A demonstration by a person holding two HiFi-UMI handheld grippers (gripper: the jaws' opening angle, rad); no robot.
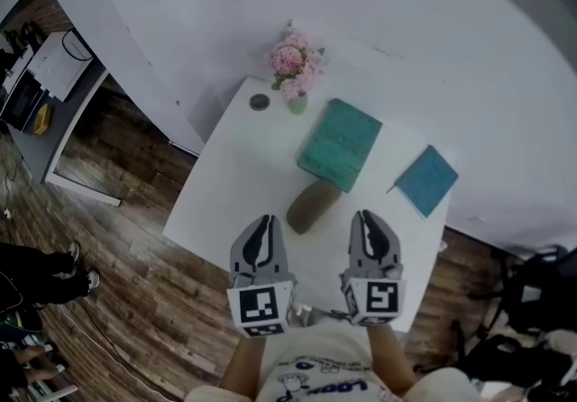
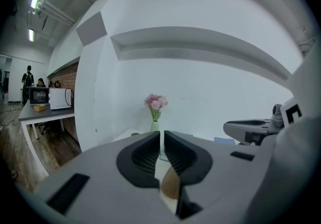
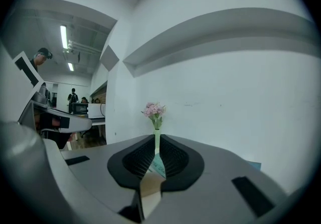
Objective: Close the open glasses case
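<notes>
The olive-brown glasses case [image 1: 313,205] lies on the white table [image 1: 224,188], and its lid looks down. My left gripper [image 1: 261,223] hovers to the case's near left, my right gripper [image 1: 365,220] to its near right. Both sit apart from the case and above the table. In the left gripper view the left gripper [image 2: 161,135] has its jaws drawn together with only a thin slit and nothing between them; a sliver of the case [image 2: 170,186] shows below. In the right gripper view the right gripper [image 3: 156,140] is likewise shut and empty, above the case [image 3: 150,188].
A vase of pink flowers [image 1: 293,67] and a small dark round thing [image 1: 260,102] stand at the table's far edge. A teal notebook [image 1: 340,144] lies just beyond the case, a blue notebook [image 1: 427,179] to the right. Wooden floor, a desk and people's feet lie left.
</notes>
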